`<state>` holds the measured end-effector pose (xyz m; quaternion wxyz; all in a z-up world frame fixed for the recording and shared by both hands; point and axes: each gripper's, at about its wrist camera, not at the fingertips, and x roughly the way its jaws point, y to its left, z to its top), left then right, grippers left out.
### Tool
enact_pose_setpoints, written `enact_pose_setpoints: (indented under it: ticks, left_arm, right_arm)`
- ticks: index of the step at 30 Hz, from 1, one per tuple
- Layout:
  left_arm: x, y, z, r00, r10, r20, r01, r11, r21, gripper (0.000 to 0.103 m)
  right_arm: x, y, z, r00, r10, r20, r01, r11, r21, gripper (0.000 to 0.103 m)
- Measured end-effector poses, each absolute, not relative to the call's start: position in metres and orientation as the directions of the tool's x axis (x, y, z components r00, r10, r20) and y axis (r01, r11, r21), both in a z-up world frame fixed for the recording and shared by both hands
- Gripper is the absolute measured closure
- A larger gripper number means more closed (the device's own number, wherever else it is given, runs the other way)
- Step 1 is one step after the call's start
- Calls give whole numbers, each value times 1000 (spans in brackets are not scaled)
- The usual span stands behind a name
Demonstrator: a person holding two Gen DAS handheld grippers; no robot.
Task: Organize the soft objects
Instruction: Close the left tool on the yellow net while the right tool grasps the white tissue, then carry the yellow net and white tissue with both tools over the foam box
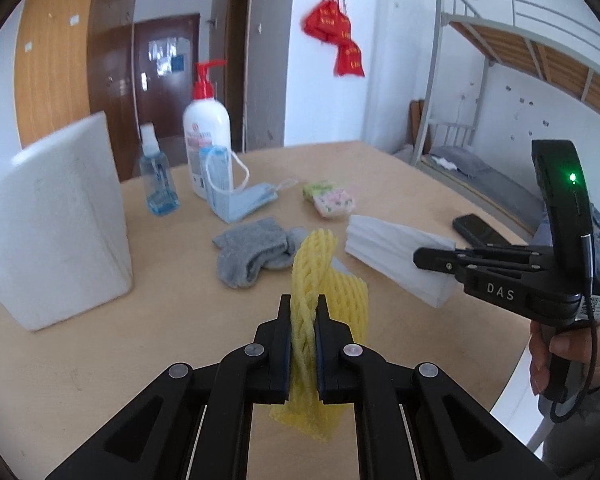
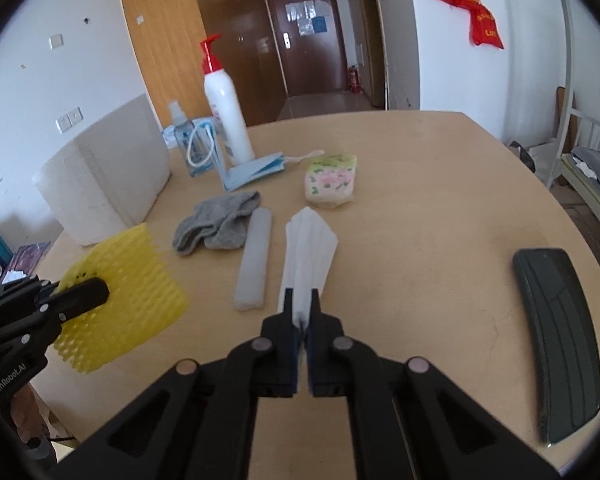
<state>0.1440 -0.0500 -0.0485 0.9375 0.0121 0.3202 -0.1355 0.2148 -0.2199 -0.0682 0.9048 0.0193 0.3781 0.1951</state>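
Observation:
My left gripper (image 1: 304,304) is shut on a yellow foam fruit net (image 1: 320,276) and holds it above the wooden table (image 1: 100,360); the net also shows at the left of the right wrist view (image 2: 128,296). My right gripper (image 2: 302,300) is shut on a folded white cloth (image 2: 308,244), also seen in the left wrist view (image 1: 396,256). A grey sock (image 2: 216,224), a white foam roll (image 2: 254,260), a floral sponge (image 2: 332,180) and blue face masks (image 2: 256,170) lie on the table.
A white foam box (image 1: 56,220) stands at the left. A pump bottle (image 2: 224,100) and a spray bottle (image 1: 156,176) stand at the back. A black phone (image 2: 560,336) lies at the right. A bunk bed (image 1: 500,80) stands beyond the table.

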Motion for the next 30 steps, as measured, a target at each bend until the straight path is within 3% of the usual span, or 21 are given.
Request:
enact_pose_setpoints:
  ticks: [13, 30]
  left_arm:
    - [114, -44, -19, 825, -198, -529, 217, 976, -27, 94]
    - [28, -41, 33, 928, -160, -337, 180, 983, 26, 94]
  right_arm:
    - [173, -223, -20, 736, 392, -551, -364, 917, 166, 98]
    - [100, -212, 29, 811, 451, -374, -442, 890, 114, 98]
